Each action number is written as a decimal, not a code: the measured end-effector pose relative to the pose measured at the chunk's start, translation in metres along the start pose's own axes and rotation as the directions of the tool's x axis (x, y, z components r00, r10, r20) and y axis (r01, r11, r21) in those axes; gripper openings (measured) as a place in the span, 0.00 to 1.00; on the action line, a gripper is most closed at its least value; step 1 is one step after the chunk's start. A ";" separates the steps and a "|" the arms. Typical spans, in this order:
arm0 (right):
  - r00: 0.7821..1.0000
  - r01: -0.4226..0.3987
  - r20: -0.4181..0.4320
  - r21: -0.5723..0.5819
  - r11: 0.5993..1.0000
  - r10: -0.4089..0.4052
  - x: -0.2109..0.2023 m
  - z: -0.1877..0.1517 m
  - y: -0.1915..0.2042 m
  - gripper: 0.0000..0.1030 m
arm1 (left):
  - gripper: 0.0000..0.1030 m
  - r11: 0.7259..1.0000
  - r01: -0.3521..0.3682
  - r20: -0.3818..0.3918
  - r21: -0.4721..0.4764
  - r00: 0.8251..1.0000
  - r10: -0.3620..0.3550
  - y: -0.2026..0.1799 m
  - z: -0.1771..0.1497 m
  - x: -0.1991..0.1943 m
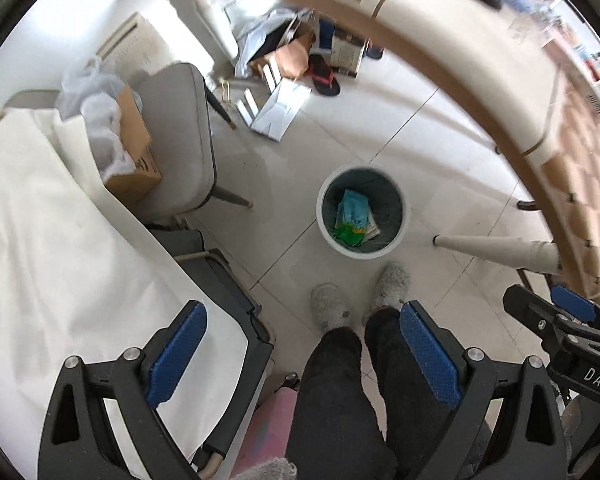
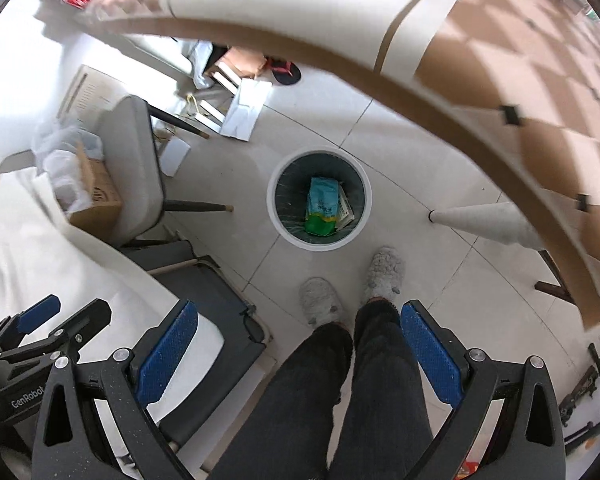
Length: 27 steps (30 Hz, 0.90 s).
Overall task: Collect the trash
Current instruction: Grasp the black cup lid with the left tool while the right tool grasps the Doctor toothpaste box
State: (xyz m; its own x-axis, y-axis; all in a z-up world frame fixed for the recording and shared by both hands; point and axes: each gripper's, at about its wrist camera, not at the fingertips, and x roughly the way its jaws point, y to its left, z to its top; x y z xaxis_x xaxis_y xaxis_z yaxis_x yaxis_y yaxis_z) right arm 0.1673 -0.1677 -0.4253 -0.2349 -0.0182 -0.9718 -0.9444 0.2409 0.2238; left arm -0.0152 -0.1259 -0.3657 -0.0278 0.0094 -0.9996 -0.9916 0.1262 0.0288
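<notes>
Both hand-held grippers, left [image 1: 304, 354] & right [image 2: 300, 350], hang released & empty over the floor, aimed down at the bin [image 1: 360, 212], prob. because nothing is picked up yet. Bin stands on the tiles just ahead of the person's slippers [image 1: 358, 296], beside the surface [image 1: 540, 128], w/ a green-blue packet [image 1: 354, 216] and some paper inside. Cardboard box [image 1: 130, 148] w/ plastic wrap sits on a chair [image 1: 180, 136].

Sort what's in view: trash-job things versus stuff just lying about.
Job:
bin
green packet in the bin
left claw, open
right claw, open

Lying about:
chair
cardboard box
sandal
slippers
table
</notes>
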 end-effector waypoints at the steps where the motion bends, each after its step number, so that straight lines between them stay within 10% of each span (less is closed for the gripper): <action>1: 1.000 -0.011 0.008 0.003 1.000 0.011 -0.012 0.000 0.001 1.00 | 0.96 1.000 0.006 0.013 0.003 1.000 -0.006 -0.003 0.002 -0.009; 9: 0.992 -0.070 0.106 0.017 0.997 0.067 -0.112 0.038 -0.019 1.00 | 1.00 0.996 -0.025 0.187 0.080 0.982 0.010 -0.062 0.059 -0.084; 16: 0.988 0.103 0.125 -0.084 0.991 -0.092 -0.167 0.135 -0.081 1.00 | 1.00 0.984 -0.154 0.311 0.094 0.943 0.118 -0.140 0.146 -0.111; 27: 0.917 0.366 -0.033 -0.335 0.868 -0.399 -0.103 0.322 -0.189 1.00 | 1.00 0.956 -0.270 0.196 0.118 0.950 0.244 -0.229 0.270 -0.042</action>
State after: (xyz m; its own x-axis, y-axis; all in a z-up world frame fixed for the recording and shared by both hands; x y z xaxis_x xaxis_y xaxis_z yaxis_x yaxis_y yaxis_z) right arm 0.4436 0.1013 -0.3912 0.1536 -0.1445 -0.9775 -0.9830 -0.1230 -0.1363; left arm 0.2470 0.1130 -0.3283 -0.2440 0.2345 -0.9410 -0.9250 0.2351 0.2984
